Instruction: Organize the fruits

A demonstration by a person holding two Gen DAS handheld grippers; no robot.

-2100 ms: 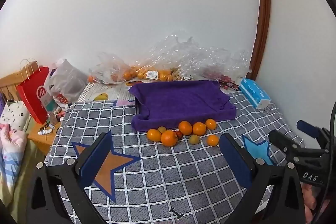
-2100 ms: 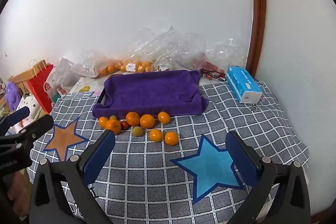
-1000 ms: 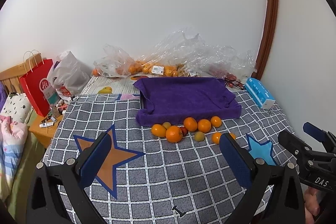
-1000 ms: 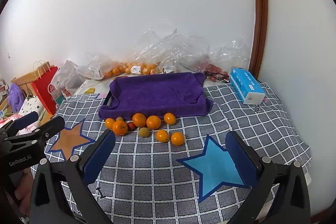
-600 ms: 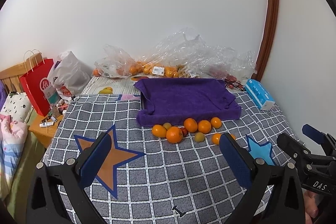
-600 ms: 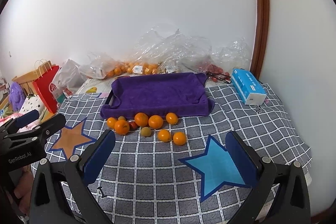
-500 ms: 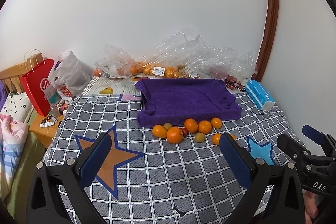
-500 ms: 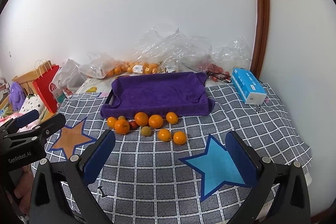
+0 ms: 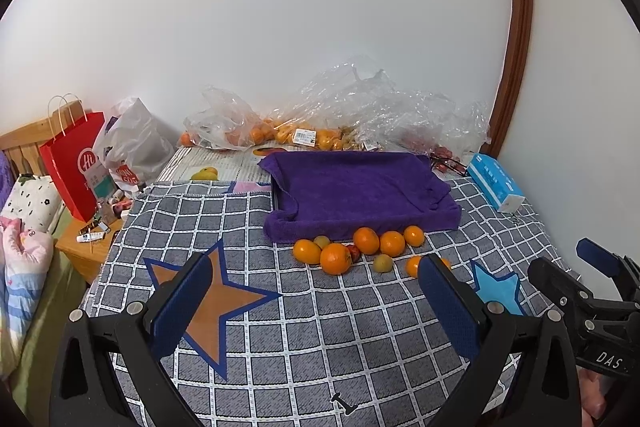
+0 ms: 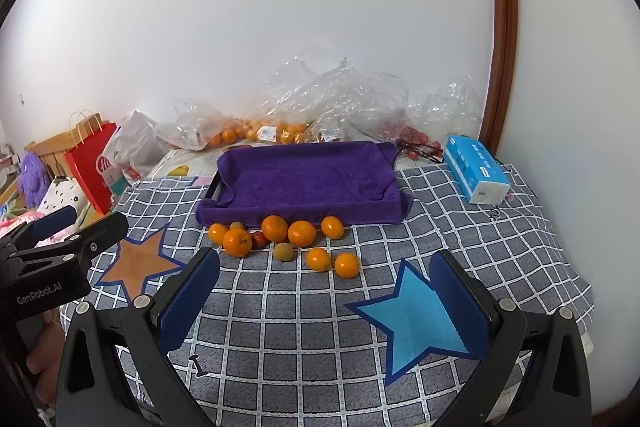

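Note:
Several oranges (image 9: pixel 335 258) (image 10: pixel 275 228), two small yellow-green fruits (image 10: pixel 283 251) and a small red fruit (image 10: pixel 258 239) lie loose on the checked cloth, just in front of a tray draped in a purple towel (image 9: pixel 360 187) (image 10: pixel 308 179). My left gripper (image 9: pixel 316 297) is open and empty, well short of the fruit. My right gripper (image 10: pixel 326 289) is open and empty too, hanging near the two nearest oranges (image 10: pixel 346 265). Each gripper shows at the edge of the other's view.
Clear plastic bags (image 9: pixel 320 115) with more oranges pile up against the back wall. A blue tissue pack (image 10: pixel 476 169) lies at the right. Red and white shopping bags (image 9: pixel 76 163) and a wooden bedside stand are at the left. The cloth bears orange and blue stars.
Both views have lifted and shifted slightly right over two seconds, so the fruit sits a bit lower; the last half second is nearly still. Both grippers stay open and the fruit has not moved.

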